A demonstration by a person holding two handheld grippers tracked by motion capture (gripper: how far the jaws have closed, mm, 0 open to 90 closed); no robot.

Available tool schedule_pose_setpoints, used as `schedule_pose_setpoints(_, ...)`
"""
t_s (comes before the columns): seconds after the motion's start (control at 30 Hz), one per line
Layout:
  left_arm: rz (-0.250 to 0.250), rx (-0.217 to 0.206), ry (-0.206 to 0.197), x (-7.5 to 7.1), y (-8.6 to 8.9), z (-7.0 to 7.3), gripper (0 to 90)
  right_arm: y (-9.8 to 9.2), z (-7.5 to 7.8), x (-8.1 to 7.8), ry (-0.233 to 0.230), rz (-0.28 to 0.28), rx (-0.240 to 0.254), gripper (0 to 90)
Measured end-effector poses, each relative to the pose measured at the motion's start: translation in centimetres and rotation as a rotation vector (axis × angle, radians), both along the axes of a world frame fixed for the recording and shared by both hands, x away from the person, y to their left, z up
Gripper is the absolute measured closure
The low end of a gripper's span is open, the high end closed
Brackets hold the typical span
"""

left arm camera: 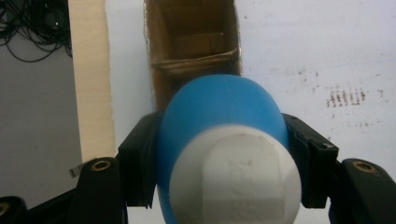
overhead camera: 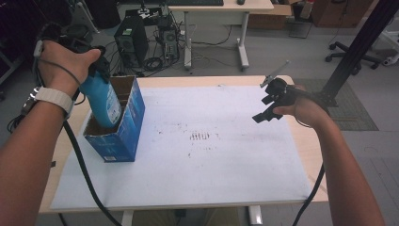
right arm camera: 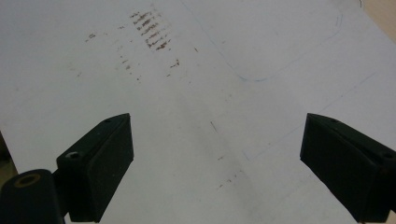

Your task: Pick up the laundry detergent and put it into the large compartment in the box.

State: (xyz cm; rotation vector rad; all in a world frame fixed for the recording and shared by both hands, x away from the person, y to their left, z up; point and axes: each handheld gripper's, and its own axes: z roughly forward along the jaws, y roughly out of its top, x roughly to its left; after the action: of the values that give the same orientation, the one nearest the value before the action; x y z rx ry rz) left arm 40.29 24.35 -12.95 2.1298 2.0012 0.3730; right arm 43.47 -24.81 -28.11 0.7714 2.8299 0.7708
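- L gripper [overhead camera: 96,70]: jaws clamped on a blue bottle [overhead camera: 102,101], 1 pad on each side of its body; in the left gripper view the bottle [left arm camera: 219,116] sits squarely between the 2 black jaws, white cap end [left arm camera: 233,179] nearest the camera.
- Bottle hangs below the jaws, tilted a bit, lower end down inside the open top of a blue cardboard box [overhead camera: 123,134]; can't tell if the bottle's base touches the box floor.
- Left gripper view: box [left arm camera: 194,46] lies straight ahead of the jaws, beyond the bottle, brown inside w/ a cardboard divider across it.
- Box stands upright on the white sheet [overhead camera: 197,155] covering the desk [overhead camera: 308,141], right under the L jaws.
- R gripper [overhead camera: 273,101]: jaws wide apart, nothing between them; held above the desk, well apart from box & bottle.
- Right gripper view: gripper [right arm camera: 215,163] looks down on bare white sheet [right arm camera: 261,42] w/ a patch of brown smudge marks [right arm camera: 152,30] ahead of the jaws, off to the left pad's side; faint pen outline ahead toward the right pad's side.
- Same smudge patch [overhead camera: 200,136] in the high view sits between the 2 grippers, nearer the R one's side than the box.
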Motion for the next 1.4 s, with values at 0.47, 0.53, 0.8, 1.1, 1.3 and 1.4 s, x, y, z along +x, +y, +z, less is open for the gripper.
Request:
schedule_pose_setpoints(0.47, -0.014, 0.001, 0.025, 0.7, 0.2, -2.9, 37.3, 0.1, -0.3, 0.0, 0.007, -0.003, -0.002, 9.7)
schedule_pose_setpoints(0.53, -0.017, 0.0, 0.025, 0.8, 0.3, -3.3, 37.3, 0.1, -0.3, 0.0, 0.007, -0.003, -0.002, 9.7)
schedule_pose_setpoints(0.8, -0.02, -0.001, 0.021, 1.0, 0.6, -4.6, 37.3, 0.1, -0.4, 0.1, 0.01, -0.006, -0.006, 9.7)
schedule_pose_setpoints(1.1, -0.032, 0.011, 0.023, 1.2, 1.0, -6.5, 37.3, 0.1, -0.6, 0.1, 0.016, -0.008, -0.006, 9.7)
schedule_pose_setpoints(1.3, -0.04, 0.015, 0.03, 1.4, 1.0, -7.5, 37.3, 0.3, -0.8, 0.1, 0.017, -0.005, -0.007, 9.6)
schedule_pose_setpoints(1.4, -0.04, 0.015, 0.028, 1.5, 1.0, -8.1, 37.4, 0.2, -0.9, 0.1, 0.02, -0.006, -0.004, 9.5)
